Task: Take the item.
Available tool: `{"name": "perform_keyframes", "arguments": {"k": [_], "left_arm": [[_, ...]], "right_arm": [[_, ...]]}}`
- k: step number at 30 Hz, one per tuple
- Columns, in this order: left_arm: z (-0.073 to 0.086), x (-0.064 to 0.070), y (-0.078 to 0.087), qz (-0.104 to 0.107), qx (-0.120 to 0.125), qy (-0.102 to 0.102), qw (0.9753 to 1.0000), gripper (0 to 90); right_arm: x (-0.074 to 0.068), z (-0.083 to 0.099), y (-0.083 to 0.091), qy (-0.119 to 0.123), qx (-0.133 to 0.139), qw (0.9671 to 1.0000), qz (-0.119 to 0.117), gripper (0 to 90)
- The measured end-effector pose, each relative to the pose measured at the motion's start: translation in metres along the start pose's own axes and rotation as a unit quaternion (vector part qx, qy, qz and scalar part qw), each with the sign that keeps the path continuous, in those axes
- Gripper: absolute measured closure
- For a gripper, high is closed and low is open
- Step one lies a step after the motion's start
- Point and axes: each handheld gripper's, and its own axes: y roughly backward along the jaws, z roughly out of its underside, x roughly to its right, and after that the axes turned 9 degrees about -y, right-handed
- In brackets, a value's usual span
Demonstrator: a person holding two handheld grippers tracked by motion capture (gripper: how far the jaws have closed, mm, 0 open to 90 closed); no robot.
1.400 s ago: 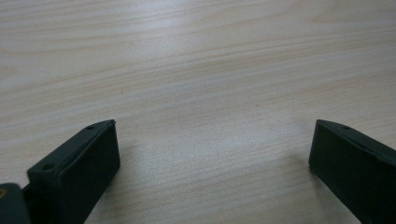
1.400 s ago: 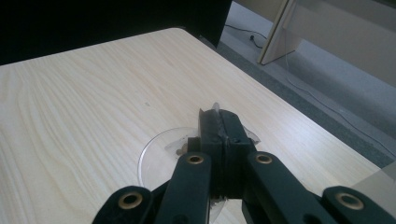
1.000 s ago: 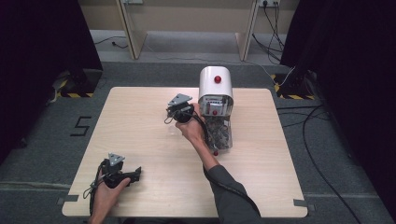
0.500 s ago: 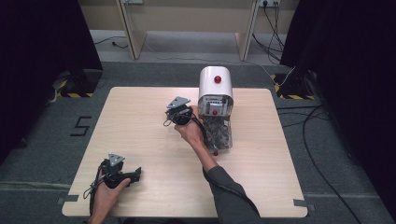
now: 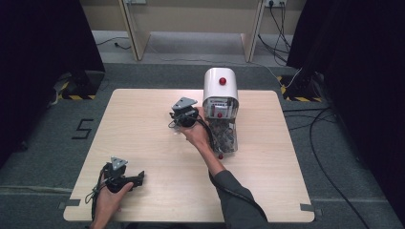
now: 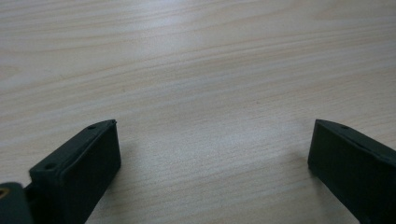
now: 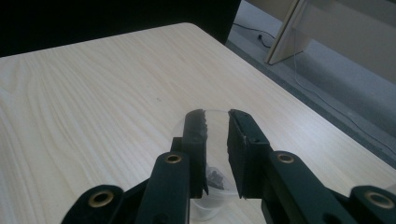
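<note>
A white dispenser machine with a red knob on top stands at the table's middle right, with a clear lower section full of dark pieces. My right gripper hovers just left of it. In the right gripper view its jaws stand close together on the rim of a clear plastic cup, which holds a few dark bits. My left gripper rests on the wood near the front left edge, and its jaws are spread wide with bare table between them.
The light wooden table has bare room across its left and middle. Grey floor surrounds it, with cables on the right and dark curtains at both sides. Wooden panels stand beyond the far edge.
</note>
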Motion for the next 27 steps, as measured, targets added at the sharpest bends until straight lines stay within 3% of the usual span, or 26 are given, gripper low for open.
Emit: {"name": "perform_keyframes", "arguments": {"k": [27], "left_arm": [[0.000, 0.000, 0.000, 0.000, 0.001, 0.001, 1.0000, 2.1]], "right_arm": [[0.001, 0.000, 0.017, -0.004, 0.013, 0.9998, -0.012, 73.3]]}}
